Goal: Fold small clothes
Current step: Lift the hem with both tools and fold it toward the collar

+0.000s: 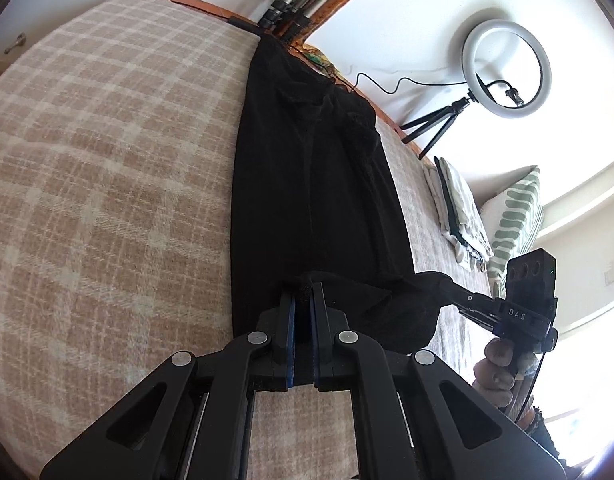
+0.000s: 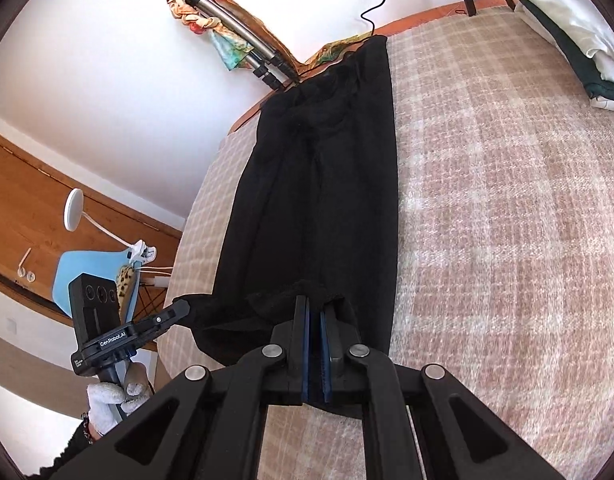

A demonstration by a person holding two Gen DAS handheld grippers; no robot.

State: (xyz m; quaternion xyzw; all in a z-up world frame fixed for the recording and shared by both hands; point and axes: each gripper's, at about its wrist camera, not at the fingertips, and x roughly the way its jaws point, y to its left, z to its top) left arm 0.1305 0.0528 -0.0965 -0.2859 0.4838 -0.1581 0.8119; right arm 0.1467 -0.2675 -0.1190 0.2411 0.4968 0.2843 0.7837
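A long black garment (image 1: 311,184) lies stretched lengthwise on the plaid bed cover (image 1: 107,168), its far end at the bed's far edge. My left gripper (image 1: 303,294) is shut on the garment's near edge, lifted slightly. My right gripper (image 2: 315,306) is shut on the same near edge of the garment (image 2: 323,184), further along. Each gripper shows in the other's view: the right one (image 1: 447,284) at the right, the left one (image 2: 183,306) at the left, both pinching the black cloth.
A ring light on a tripod (image 1: 507,68) stands past the bed. Folded clothes (image 1: 459,212) and a striped pillow (image 1: 515,220) lie at the bed's far right. A folded tripod with a colourful cloth (image 2: 227,36) leans at the wall. A blue chair (image 2: 95,276) stands by the bed.
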